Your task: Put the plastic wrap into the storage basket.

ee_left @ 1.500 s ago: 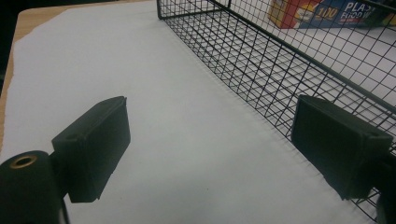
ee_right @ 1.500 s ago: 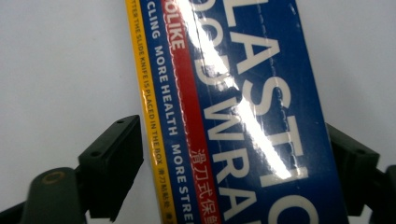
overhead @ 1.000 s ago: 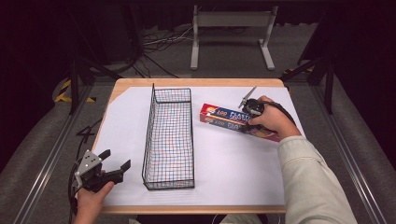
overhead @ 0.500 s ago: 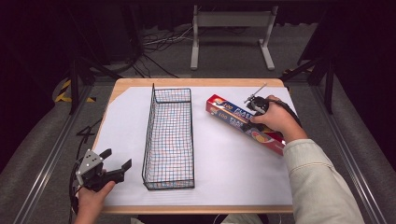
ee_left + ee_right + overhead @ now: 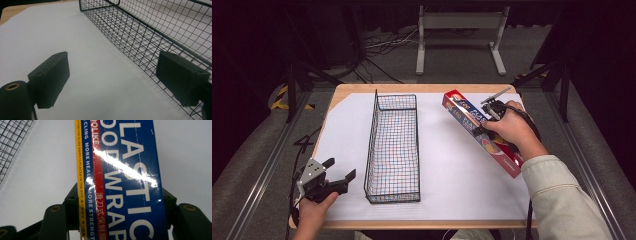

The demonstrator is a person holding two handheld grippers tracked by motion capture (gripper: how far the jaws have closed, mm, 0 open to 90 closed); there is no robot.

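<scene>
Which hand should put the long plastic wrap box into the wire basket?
The right. Its hand-held gripper is already clamped across the plastic wrap box, close beside the wire basket. The left hand-held gripper sits open at the near corner, holding nothing.

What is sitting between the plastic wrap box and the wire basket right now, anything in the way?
Nothing visible. Bare white table cover lies between the plastic wrap box, clamped in the right gripper, and the wire basket. The basket looks empty.
</scene>
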